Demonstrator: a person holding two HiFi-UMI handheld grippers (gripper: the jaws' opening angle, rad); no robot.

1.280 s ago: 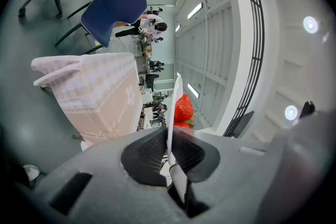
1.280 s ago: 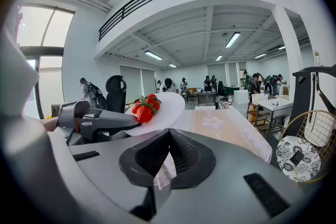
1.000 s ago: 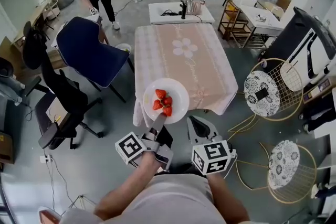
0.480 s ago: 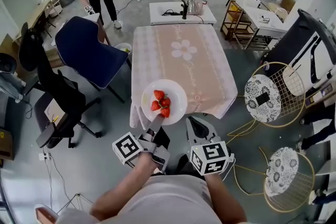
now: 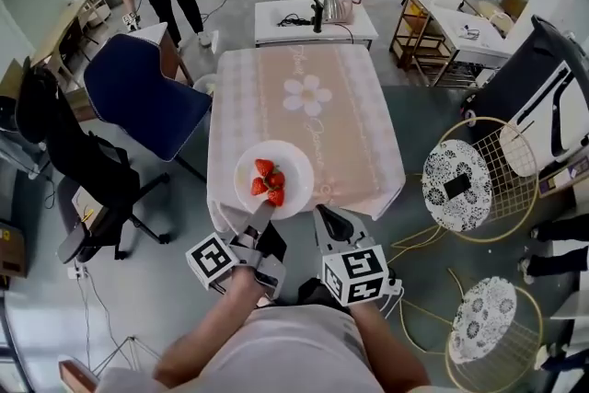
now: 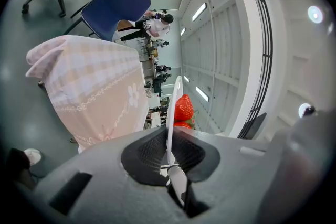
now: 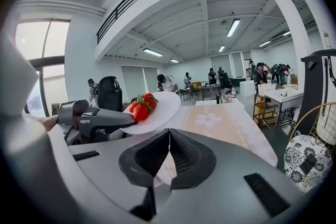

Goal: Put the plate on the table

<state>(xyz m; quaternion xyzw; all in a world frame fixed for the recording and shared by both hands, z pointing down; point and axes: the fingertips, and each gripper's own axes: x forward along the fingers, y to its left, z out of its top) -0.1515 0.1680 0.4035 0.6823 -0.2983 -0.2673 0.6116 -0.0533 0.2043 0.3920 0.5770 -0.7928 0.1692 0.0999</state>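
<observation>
A white plate (image 5: 293, 163) with three strawberries (image 5: 268, 182) hangs over the near edge of the table (image 5: 304, 110), which wears a pink checked cloth with a flower print. My left gripper (image 5: 261, 214) is shut on the plate's near rim and holds it level. In the left gripper view the plate (image 6: 171, 113) shows edge-on between the pads, strawberries (image 6: 184, 108) beyond. My right gripper (image 5: 328, 221) hovers beside it, shut on nothing. From the right gripper view the plate (image 7: 160, 110) and strawberries (image 7: 142, 107) sit up left, held by the left gripper (image 7: 113, 119).
A blue chair (image 5: 147, 92) stands left of the table and a black office chair (image 5: 64, 152) further left. Two wire-frame stools (image 5: 460, 170) are at the right. A low white table (image 5: 313, 18) with a kettle sits behind. People stand at the room's far end.
The plate has moved forward over the table's near edge, carried by the left gripper. Both grippers and my head have come closer to the table.
</observation>
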